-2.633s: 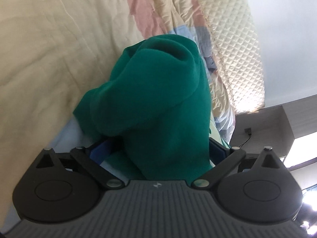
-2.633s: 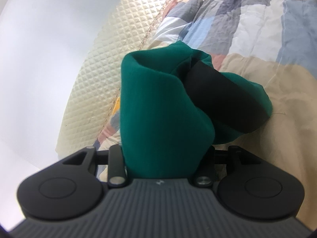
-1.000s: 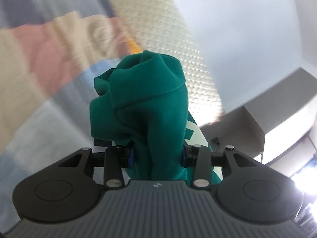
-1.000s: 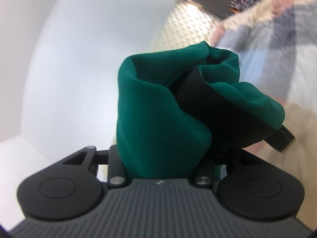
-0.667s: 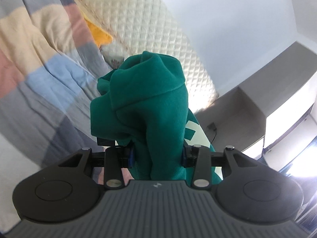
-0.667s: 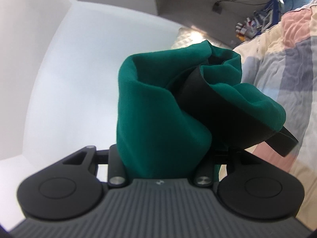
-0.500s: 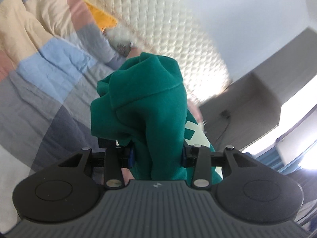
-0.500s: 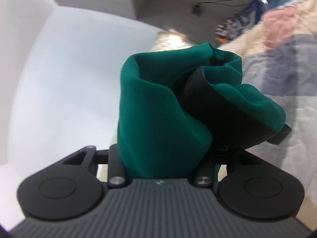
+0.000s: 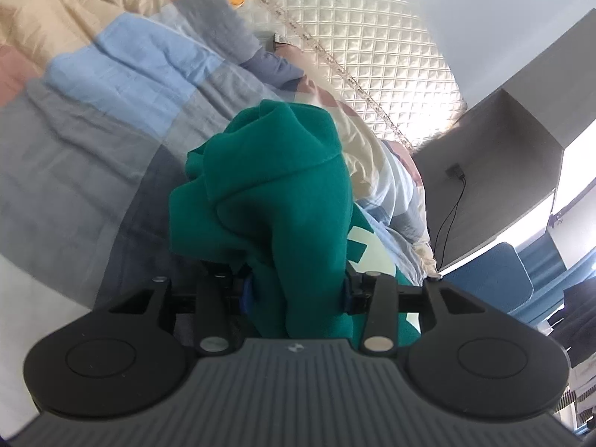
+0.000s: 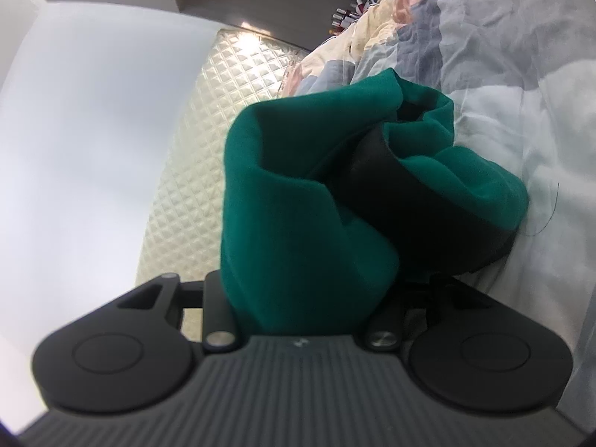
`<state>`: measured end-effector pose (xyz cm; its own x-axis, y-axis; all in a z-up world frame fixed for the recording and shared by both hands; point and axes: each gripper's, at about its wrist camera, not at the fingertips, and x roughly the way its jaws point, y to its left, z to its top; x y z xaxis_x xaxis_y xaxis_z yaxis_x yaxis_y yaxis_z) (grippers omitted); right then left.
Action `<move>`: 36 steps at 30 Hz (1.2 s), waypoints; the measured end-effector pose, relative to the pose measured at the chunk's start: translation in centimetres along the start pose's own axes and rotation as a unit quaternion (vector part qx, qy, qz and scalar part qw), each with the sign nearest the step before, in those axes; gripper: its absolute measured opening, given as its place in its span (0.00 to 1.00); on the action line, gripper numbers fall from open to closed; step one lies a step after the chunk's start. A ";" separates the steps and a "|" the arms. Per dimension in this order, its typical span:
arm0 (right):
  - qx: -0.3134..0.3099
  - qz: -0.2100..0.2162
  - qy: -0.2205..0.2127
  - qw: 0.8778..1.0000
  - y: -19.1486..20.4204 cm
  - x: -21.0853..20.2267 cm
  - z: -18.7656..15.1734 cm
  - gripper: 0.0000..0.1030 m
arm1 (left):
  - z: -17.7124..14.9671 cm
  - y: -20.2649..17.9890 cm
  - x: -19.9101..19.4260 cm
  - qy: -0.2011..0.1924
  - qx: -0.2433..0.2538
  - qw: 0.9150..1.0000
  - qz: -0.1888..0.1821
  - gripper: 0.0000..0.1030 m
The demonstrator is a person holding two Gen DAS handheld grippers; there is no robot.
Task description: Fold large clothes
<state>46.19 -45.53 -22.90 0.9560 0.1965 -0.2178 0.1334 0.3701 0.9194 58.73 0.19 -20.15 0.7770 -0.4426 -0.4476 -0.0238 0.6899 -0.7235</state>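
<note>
Because bunched cloth covers both sets of fingertips, the left gripper (image 9: 296, 290) and right gripper (image 10: 305, 298) each seem clamped on the green sweatshirt (image 9: 283, 190), held above the patchwork bedspread (image 9: 111, 85). A pale printed mark (image 9: 359, 246) is partly hidden and unreadable.

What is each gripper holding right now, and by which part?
Both are shut on the green sweatshirt: the left gripper on a bunched fold, the right gripper on a bunch beside its black band. Which parts cannot be told.
</note>
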 end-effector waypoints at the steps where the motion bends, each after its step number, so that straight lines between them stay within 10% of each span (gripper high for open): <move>1: 0.006 -0.001 -0.002 1.000 -0.4 0.1 0.0 0.47 | -0.2 0.3 -0.2 0.000 -0.004 1.000 -0.002 0.48; 11: 0.040 -0.039 0.003 0.998 -2.5 -3.4 -2.3 0.59 | -2.0 0.5 -3.6 0.022 -0.010 1.000 0.009 0.64; 17: 0.055 -0.100 -0.020 0.993 -0.4 -7.8 -3.2 0.62 | -2.0 -2.0 -9.8 0.005 0.072 0.996 0.047 0.68; 30: -0.166 -0.041 -0.118 0.978 18.6 -21.1 -3.8 0.62 | -1.9 -16.5 -29.5 -0.078 0.254 0.961 0.072 0.68; 36: -0.287 -0.012 -0.122 0.950 26.7 -26.1 -5.6 0.62 | -3.8 -21.2 -37.6 -0.108 0.296 0.947 0.060 0.68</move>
<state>23.33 -35.68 5.45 0.9960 -0.0086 -0.0893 0.0582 0.8192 0.5706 27.66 0.00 10.02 0.9032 -0.2577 -0.3433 0.1876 0.9563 -0.2244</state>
